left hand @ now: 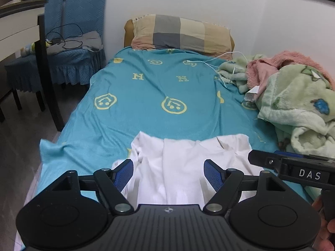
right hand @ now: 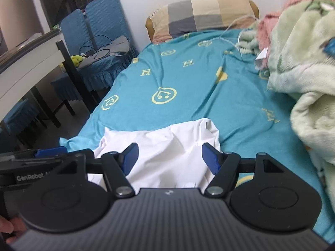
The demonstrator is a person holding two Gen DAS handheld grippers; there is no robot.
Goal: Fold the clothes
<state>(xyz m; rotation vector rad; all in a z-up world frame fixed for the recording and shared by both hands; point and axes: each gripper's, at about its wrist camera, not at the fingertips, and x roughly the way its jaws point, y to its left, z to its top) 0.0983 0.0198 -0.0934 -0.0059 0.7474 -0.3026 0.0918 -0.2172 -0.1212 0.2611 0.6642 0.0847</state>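
A white garment (left hand: 167, 167) lies rumpled on the teal bed sheet (left hand: 146, 96) at the near end of the bed, roughly midway between the bed's two side edges. Its far edge runs crosswise — parallel to the pillow (left hand: 180, 33) at the head end — and the cloth stretches back toward the near edge under both grippers; its full length is hidden, so its long axis cannot be told. The left gripper (left hand: 168, 174) stands wide open above the cloth, with white fabric showing between its blue pads (left hand: 211, 174) but neither pad pressing on it. The right gripper (right hand: 169, 159) is just as wide apart over the garment's right part, gripping nothing. A heap of green and pink blankets (left hand: 293, 96) fills the bed's right edge, well apart from the garment.
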